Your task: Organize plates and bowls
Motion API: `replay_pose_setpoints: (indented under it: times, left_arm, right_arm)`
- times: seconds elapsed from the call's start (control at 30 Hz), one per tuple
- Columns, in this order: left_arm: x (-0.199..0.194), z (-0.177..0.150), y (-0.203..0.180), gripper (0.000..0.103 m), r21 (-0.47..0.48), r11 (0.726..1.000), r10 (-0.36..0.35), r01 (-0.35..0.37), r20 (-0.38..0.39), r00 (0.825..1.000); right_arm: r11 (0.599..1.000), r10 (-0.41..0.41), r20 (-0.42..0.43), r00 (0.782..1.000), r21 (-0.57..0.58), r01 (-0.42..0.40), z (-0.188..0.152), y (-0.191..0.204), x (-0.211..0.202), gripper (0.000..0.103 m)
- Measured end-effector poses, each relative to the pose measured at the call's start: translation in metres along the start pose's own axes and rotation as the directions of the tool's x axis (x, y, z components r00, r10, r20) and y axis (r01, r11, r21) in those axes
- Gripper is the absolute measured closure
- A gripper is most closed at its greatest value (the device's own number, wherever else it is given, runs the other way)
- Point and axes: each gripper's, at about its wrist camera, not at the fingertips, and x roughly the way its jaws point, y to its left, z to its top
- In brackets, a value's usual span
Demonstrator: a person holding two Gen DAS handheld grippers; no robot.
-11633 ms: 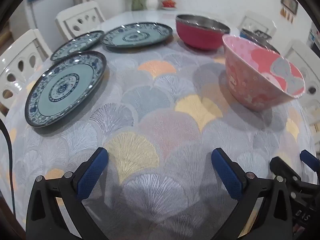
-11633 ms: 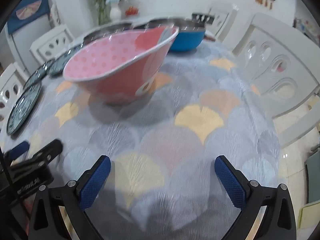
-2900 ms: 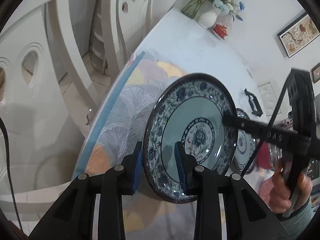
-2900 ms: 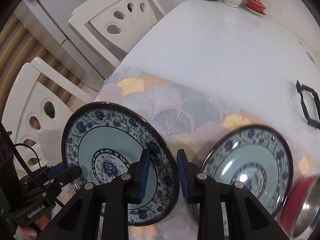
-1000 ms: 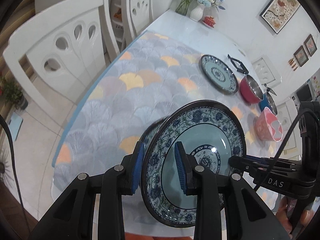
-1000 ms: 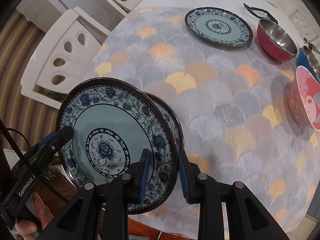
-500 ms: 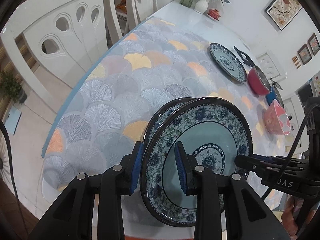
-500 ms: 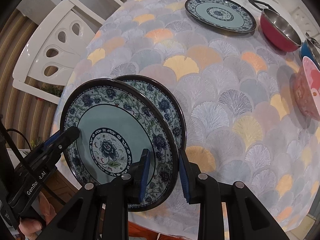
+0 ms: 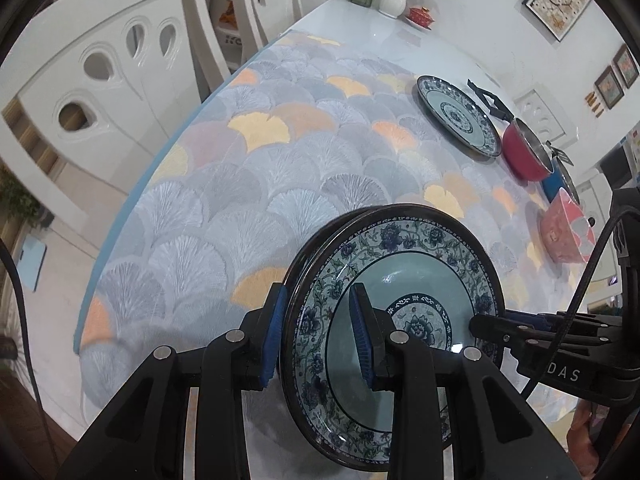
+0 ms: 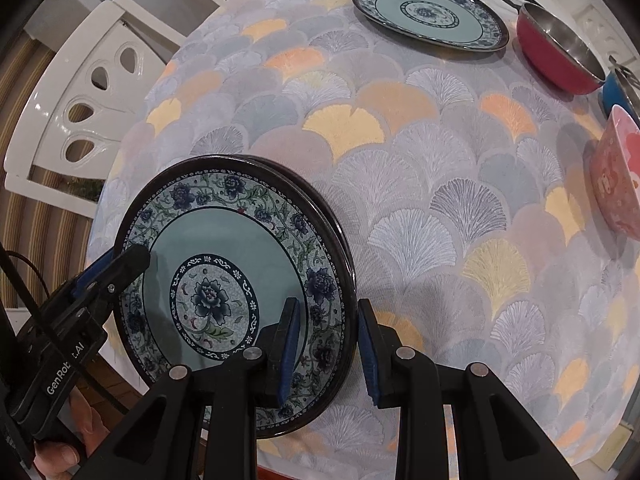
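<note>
Left wrist view shows the left tool (image 9: 318, 336) nipped tight on the near rim of a blue-patterned plate (image 9: 400, 280), one pad on its face and one behind it. Opposite, the right tool (image 10: 326, 354) clamps the same plate's other rim in the same way — the plate hangs between the two. A second plate (image 10: 304, 178) of the same pattern lies right under it on the counter (image 10: 420, 200), only its dark edge peeking out; whether the two touch I cannot tell. Far across the fan-patterned cloth sits a third plate (image 10: 430, 12), flat, and just beside it a red bowl (image 10: 556, 60), then a blue bowl (image 10: 616, 94) and a pink bowl (image 10: 618, 176) along the right edge. White chairs (image 9: 108, 76) stand close against the counter's left side.
</note>
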Motion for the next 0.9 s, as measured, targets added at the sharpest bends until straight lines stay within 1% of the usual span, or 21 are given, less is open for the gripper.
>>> replay_pose_setpoints:
  times: [0.33, 0.47, 0.73, 0.9]
  left_arm:
    - [0.007, 0.011, 0.004, 0.074, -0.007, 1.000, -0.004, 0.004, -0.019, 1.000]
    - [0.007, 0.015, 0.014, 0.074, -0.037, 0.999, -0.039, 0.038, -0.029, 0.999]
    - [-0.007, 0.033, 0.024, 0.074, -0.052, 0.997, -0.065, 0.065, -0.001, 0.998]
    - [-0.021, 0.053, 0.015, 0.074, -0.008, 0.996, -0.084, 0.085, 0.035, 0.996]
  right_arm:
    - [0.999, 0.029, -0.022, 0.999, 0.029, -0.028, 0.002, -0.009, 0.004, 0.075]
    - [0.998, 0.061, -0.023, 0.998, 0.034, -0.061, 0.003, -0.014, -0.001, 0.075]
    - [0.995, 0.085, 0.014, 0.996, 0.045, -0.085, 0.008, -0.024, -0.023, 0.075]
    - [0.991, 0.106, 0.038, 0.994, 0.076, -0.109, 0.017, -0.027, -0.042, 0.075]
